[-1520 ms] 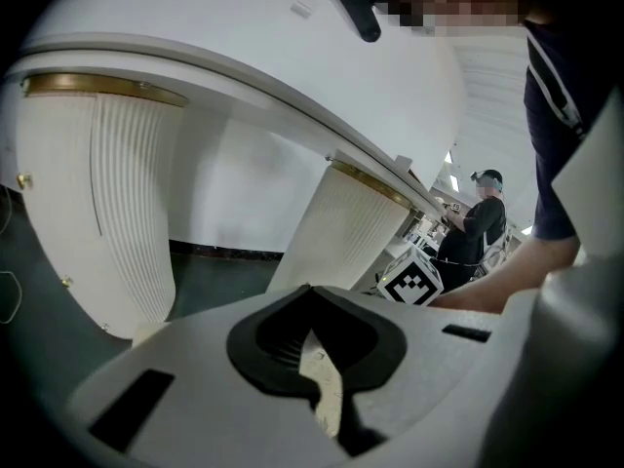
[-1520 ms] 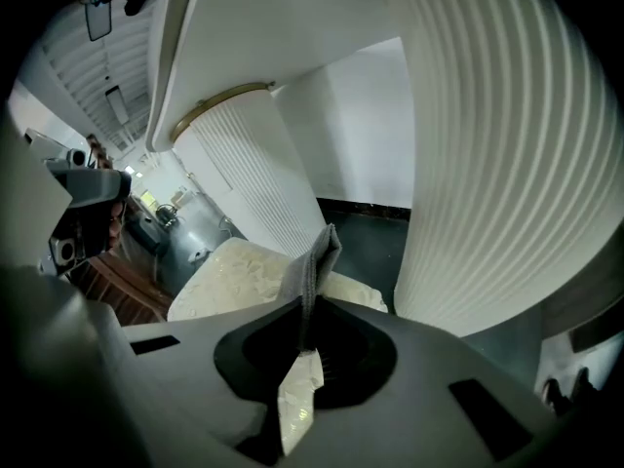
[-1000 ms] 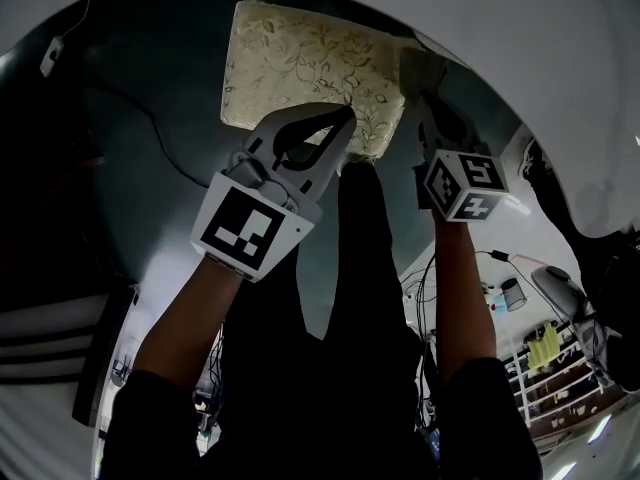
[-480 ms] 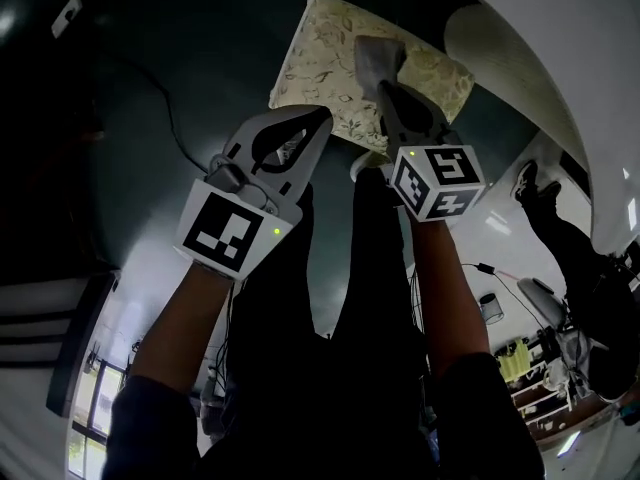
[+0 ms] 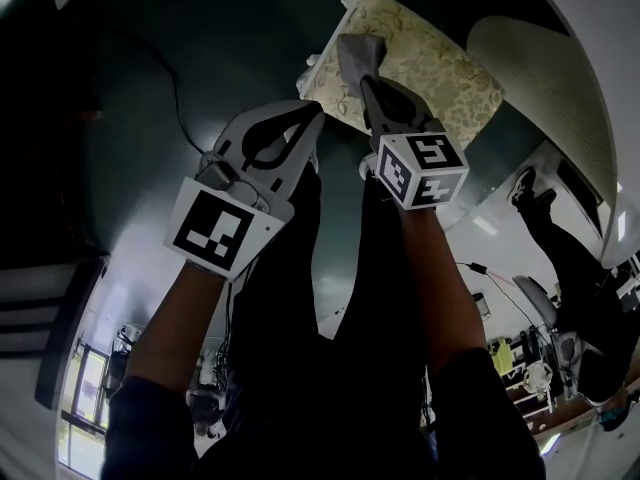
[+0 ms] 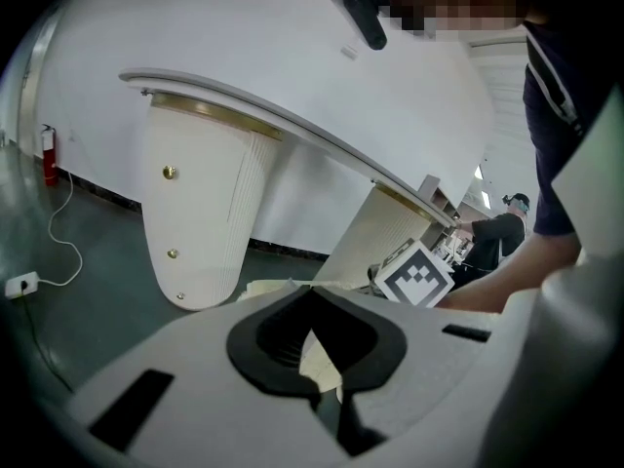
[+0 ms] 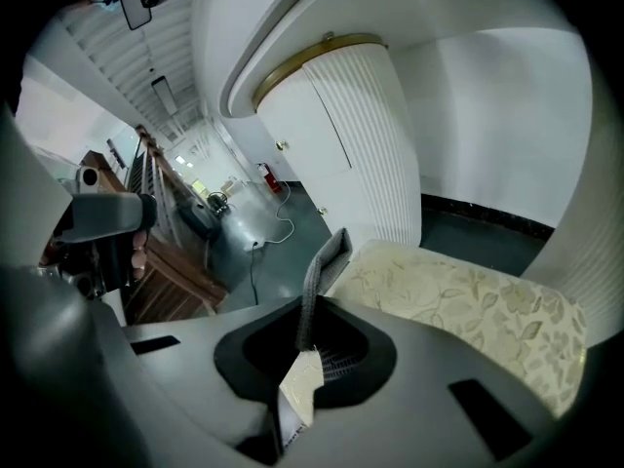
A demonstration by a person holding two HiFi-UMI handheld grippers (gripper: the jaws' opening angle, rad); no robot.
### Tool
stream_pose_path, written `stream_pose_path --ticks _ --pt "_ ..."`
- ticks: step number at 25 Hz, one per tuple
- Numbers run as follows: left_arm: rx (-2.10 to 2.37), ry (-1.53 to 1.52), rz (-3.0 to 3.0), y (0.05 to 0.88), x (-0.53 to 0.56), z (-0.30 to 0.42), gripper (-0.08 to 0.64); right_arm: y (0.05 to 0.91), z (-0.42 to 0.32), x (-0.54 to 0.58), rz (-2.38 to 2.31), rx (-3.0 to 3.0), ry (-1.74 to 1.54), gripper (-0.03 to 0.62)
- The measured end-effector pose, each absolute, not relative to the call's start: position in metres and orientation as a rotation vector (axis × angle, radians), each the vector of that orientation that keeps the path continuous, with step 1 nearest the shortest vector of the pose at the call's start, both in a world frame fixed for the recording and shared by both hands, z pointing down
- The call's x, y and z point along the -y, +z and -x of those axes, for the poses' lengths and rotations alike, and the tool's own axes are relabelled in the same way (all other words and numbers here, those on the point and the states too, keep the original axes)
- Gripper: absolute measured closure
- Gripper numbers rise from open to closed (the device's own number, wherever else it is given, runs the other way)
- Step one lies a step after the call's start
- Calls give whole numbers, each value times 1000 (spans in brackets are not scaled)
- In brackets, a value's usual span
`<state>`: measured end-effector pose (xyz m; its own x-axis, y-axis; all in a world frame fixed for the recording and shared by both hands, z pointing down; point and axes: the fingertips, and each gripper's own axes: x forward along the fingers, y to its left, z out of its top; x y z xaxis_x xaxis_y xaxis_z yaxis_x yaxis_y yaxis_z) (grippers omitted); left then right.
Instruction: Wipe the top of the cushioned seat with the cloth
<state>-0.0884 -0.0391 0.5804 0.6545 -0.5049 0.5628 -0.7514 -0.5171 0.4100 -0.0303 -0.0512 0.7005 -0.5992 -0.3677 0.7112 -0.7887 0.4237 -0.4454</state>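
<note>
The right tongs are clenched on the grey cloth, held at one end of the cushioned seat. The left tongs hang closed and empty just beside the seat. Wiping appears barely under way, and most of the top seemingly remains.

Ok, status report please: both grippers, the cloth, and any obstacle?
Left gripper shut, empty, at cushioned seat edge. Right gripper shut on grey cloth, over the seat. Nothing else on seat top; white table base close beside.
</note>
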Motion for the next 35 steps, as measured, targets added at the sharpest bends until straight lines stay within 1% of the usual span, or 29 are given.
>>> stream_pose_path --ticks 4,8,24,35 --pt "954 505 -2233 583 37 84 552 713 18 43 -992 2121 1093 560" --pt "916 516 -2255 585 37 63 552 718 -10 37 -1025 2090 1104 560" --pt "706 584 -2343 591 15 -79 552 729 -164 -13 -1225 1964 1202 560" --pt "607 618 -2388 590 -2 -141 552 736 -249 -54 -1352 1858 1248 560"
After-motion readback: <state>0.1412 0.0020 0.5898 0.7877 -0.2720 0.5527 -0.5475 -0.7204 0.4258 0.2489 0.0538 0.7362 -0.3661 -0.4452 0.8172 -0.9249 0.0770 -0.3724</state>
